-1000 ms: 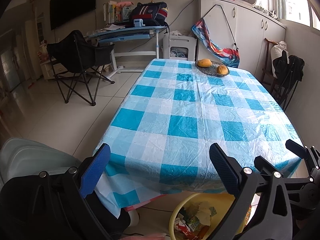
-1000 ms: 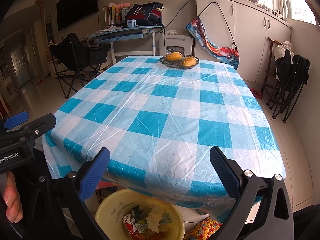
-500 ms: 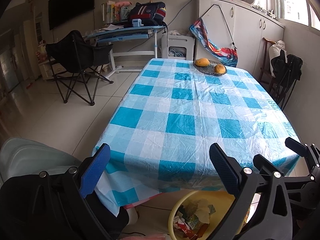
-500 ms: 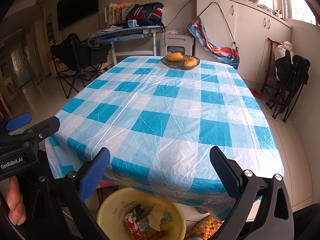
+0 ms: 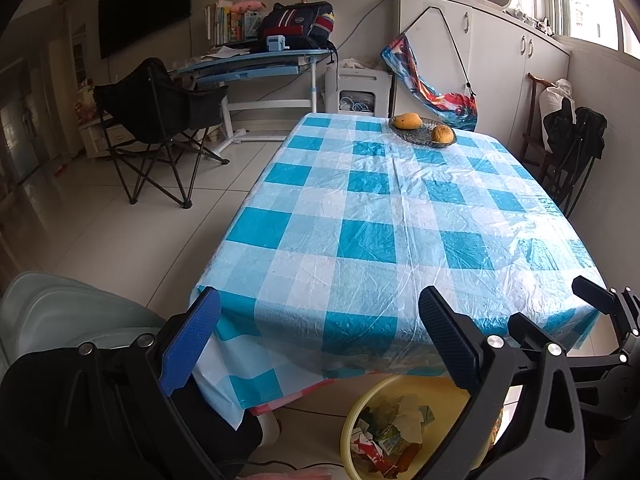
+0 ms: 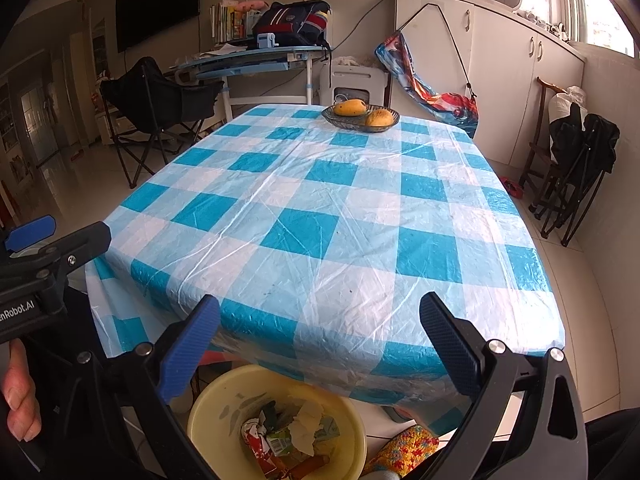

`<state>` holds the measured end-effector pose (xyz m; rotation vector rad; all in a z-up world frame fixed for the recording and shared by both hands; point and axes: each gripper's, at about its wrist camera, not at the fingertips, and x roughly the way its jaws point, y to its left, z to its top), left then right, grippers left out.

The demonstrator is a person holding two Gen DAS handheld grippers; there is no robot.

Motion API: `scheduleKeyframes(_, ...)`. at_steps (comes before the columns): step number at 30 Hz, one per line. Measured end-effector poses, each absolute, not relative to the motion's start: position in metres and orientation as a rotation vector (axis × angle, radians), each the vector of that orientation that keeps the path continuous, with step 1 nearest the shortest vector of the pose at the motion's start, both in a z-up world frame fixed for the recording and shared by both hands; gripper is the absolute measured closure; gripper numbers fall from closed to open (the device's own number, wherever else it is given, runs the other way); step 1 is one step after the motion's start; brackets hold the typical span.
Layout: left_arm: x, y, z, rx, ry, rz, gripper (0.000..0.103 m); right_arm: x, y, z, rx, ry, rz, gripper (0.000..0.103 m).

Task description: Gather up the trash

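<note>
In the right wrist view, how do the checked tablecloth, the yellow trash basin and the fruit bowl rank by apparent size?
1. Checked tablecloth, by far the largest.
2. Yellow trash basin.
3. Fruit bowl, smallest, though it sits at the far end, so nearness exaggerates the gap with the basin.

Bowl [image 6: 360, 118]: sitting at the far end of the surface [image 6: 320, 216], holding two fruits.
Bin [image 6: 276, 420]: standing on the floor below the near edge, containing trash [image 6: 288, 436].
Folding chair [image 5: 160, 120]: standing left of the surface.

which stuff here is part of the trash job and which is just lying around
Job:
yellow bin
trash inside it
left gripper, open
right gripper, open

Lying about:
fruit bowl with two fruits
checked tablecloth
folding chair
backpack on desk
</note>
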<state>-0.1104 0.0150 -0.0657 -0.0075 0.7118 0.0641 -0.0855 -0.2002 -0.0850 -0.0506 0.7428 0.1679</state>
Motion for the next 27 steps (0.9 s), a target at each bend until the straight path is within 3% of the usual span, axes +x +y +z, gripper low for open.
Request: scheduleKeyframes(27,-0.106,0.009,-0.065,0.002,0.71,0.026,0.008,-0.079,-0.198,-0.088,-0.052,0.771,0.164,0.007)
